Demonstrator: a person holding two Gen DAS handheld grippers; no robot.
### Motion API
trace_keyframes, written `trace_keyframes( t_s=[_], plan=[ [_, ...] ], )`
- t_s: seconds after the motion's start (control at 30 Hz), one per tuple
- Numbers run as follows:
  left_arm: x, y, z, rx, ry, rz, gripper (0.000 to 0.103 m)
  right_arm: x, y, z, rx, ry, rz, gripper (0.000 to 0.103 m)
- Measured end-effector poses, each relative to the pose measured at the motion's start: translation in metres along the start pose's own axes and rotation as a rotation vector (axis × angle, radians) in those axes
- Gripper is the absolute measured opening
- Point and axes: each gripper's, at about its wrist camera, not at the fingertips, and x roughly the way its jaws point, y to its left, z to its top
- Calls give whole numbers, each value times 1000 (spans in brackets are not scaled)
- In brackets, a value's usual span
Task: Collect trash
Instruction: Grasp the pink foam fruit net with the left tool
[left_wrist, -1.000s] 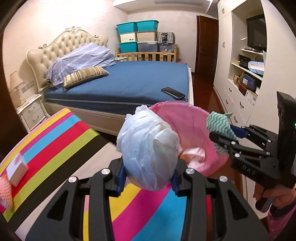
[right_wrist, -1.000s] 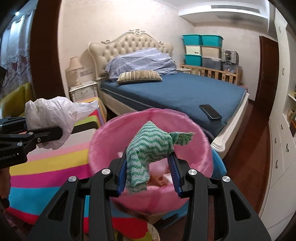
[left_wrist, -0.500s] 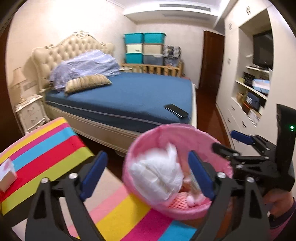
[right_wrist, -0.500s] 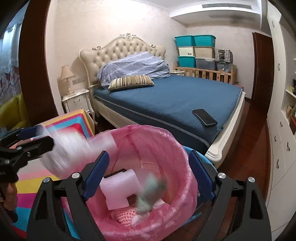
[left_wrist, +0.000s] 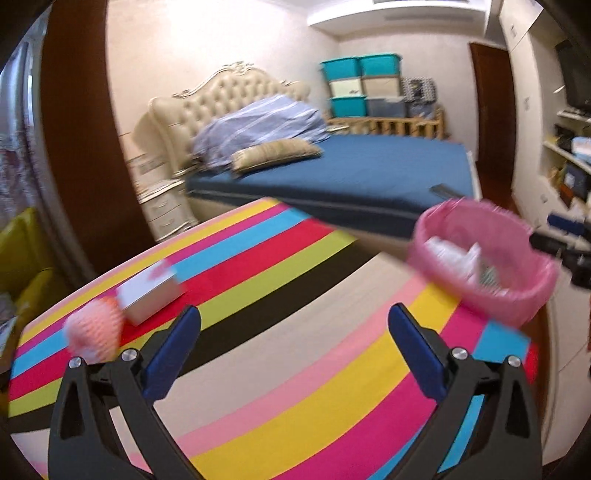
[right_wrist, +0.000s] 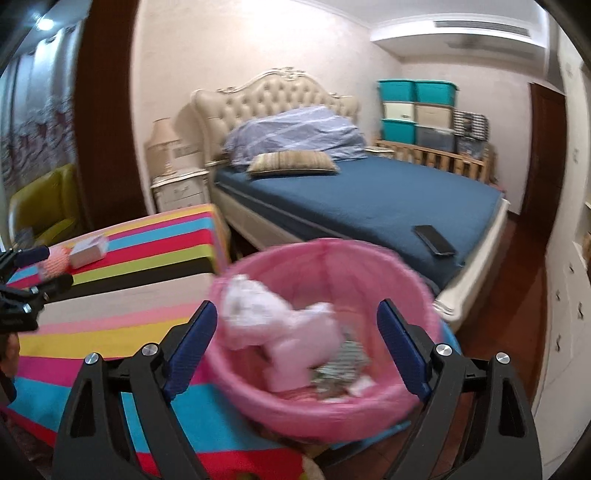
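Both the left hand-held gripper (left_wrist: 293, 338) and right hand-held gripper (right_wrist: 297, 332) gape empty; the pink bin (right_wrist: 413, 280) stands upright, mouth upward.

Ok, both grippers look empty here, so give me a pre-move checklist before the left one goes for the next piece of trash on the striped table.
1. Left gripper open and empty: ok, jaws spread wide, nothing between them.
2. Right gripper open and empty: ok, it hovers over the pink-lined trash bin.
3. Trash lying inside the bin: ok, white crumpled plastic bag and green zigzag cloth sit within it.
4. Next targets on the striped tablecloth: ok, pink foam net and small white box lie at the far left.
5. Do net and box touch: cannot tell, motion blur.
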Motion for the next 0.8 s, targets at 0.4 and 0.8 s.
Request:
trace_keyframes(
  t_s=[0.4,0.8],
  plan=[
    [-23,145,-60,-140,61,206,98,42,168,8,-131,89,181,85],
    [54,253,-46,-251,161,195,98,101,259,23,-120,170,241,85]
  ],
)
